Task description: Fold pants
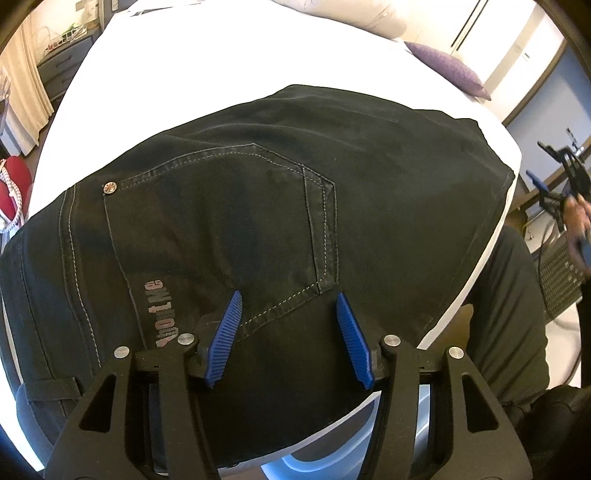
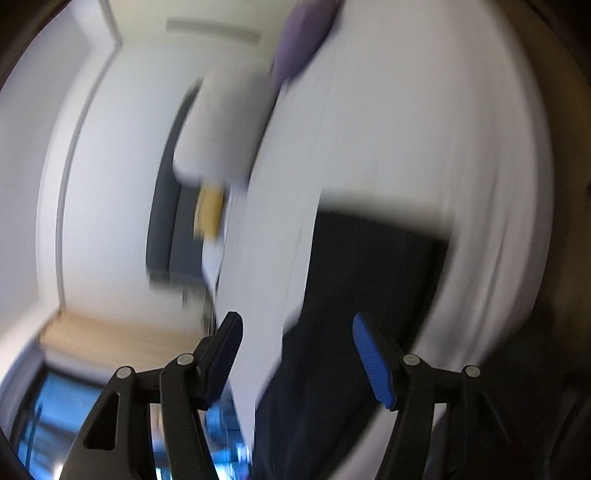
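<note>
Black pants [image 1: 280,206] lie folded flat on a white bed [image 1: 221,55], back pocket and a logo facing up. My left gripper [image 1: 288,301] is open and empty, hovering just above the pocket's lower edge. My right gripper [image 2: 295,321] is open and empty, held off the bed's side; it also shows small at the far right of the left wrist view [image 1: 554,177]. The right wrist view is motion-blurred and tilted; the pants [image 2: 354,295] show as a dark patch on the white sheet [image 2: 424,129].
A purple cushion [image 1: 448,68] and a pale pillow [image 1: 343,11] lie at the bed's far end. A grey dresser [image 1: 62,62] and curtain stand at the left. A red object [image 1: 14,184] sits by the left edge. A dark chair [image 1: 561,280] is at the right.
</note>
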Available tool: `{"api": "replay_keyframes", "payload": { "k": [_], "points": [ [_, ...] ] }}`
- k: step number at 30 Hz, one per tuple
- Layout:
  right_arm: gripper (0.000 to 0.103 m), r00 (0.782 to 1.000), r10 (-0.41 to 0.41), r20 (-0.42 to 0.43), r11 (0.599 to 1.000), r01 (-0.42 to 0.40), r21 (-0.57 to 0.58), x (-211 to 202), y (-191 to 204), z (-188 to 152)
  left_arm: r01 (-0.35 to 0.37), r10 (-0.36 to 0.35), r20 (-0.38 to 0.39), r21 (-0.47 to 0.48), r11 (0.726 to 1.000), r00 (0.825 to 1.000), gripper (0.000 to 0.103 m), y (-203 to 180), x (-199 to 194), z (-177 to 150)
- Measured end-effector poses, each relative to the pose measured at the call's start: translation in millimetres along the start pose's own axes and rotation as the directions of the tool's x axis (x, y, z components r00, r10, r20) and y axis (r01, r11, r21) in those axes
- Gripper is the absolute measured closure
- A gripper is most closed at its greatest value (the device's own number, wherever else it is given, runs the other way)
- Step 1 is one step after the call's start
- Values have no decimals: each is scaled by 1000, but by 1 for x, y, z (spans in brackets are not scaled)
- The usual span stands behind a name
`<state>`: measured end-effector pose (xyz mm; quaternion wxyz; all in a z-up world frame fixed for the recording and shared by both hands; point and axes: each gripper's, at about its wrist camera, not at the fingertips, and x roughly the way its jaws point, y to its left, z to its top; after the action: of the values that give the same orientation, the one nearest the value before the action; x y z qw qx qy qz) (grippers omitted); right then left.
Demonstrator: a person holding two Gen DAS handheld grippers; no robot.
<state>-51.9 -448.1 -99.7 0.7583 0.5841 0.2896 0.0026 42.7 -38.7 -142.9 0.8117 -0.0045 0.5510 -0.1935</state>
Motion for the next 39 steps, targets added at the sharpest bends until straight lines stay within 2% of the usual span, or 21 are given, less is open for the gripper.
{"api": "replay_keyframes", "payload": {
  "k": [3, 4, 7, 10, 12, 14, 20, 21, 22, 23, 26, 28, 30, 32, 34, 36, 39],
  "points": [
    [47, 987, 19, -159, 998, -10, 55, 39, 0, -77, -5, 5, -6, 14, 1000, 1000, 51, -1, 1, -1],
    [48, 981, 21, -193, 998, -8, 70, 46, 1, -81, -4, 5, -8, 17, 1000, 1000, 51, -2, 1, 1],
    [49, 953, -10, -303, 998, 26, 49, 83, 6, -131, 3, -3, -5, 17, 1000, 1000, 51, -1, 2, 2],
    [49, 935, -22, -353, 995, 54, 81, 99, 0, -166, 13, -13, 5, 8, 1000, 1000, 51, 2, 1, -1],
    [49, 929, -48, -367, 994, 80, 74, 116, 6, -173, 15, -15, 9, 4, 1000, 1000, 51, 3, 0, -2],
    [49, 923, -58, -380, 993, 92, 73, 117, 1, -172, 18, -18, 12, 1, 1000, 1000, 51, 5, 0, -3],
    [49, 920, -54, -389, 990, 101, 103, 114, 0, -121, 20, -20, 19, -2, 1000, 1000, 51, 6, 0, -5],
    [57, 921, -49, -387, 990, 97, 106, 116, -1, -118, 19, -19, 19, -2, 1000, 1000, 51, 6, 0, -5],
    [83, 921, -43, -386, 990, 91, 107, 113, 9, -115, 18, -18, 19, -2, 1000, 1000, 51, 6, 0, -5],
    [96, 920, -34, -390, 991, 81, 104, 118, 8, -116, 16, -16, 18, 0, 1000, 1000, 50, 5, -1, -5],
    [97, 927, -15, -376, 988, 72, 138, 92, -13, -105, 16, -16, 12, 3, 1000, 1000, 50, 5, -2, -4],
    [98, 933, -46, -357, 992, 85, 93, 79, -13, -108, 19, -19, 7, 9, 1000, 1000, 50, 5, -2, -3],
    [99, 937, -71, -341, 988, 113, 104, 69, -24, -108, 26, -27, 7, 7, 1000, 1000, 51, 6, -3, -4],
    [99, 940, -47, -337, 982, 105, 157, 69, -39, -108, 28, -28, 5, 8, 1000, 1000, 50, 6, -3, -3],
    [97, 940, -52, -336, 984, 105, 142, 69, -38, -105, 22, -22, 0, 13, 1000, 1000, 50, 6, -2, -3],
    [88, 943, -32, -332, 989, 78, 124, 69, -29, -101, 21, -20, -4, 18, 1000, 1000, 50, 6, -3, -2],
    [57, 937, 3, -349, 990, 45, 131, 72, -24, -97, 26, -26, -4, 3, 1000, 1000, 50, 6, -4, -1]
  ]
}}
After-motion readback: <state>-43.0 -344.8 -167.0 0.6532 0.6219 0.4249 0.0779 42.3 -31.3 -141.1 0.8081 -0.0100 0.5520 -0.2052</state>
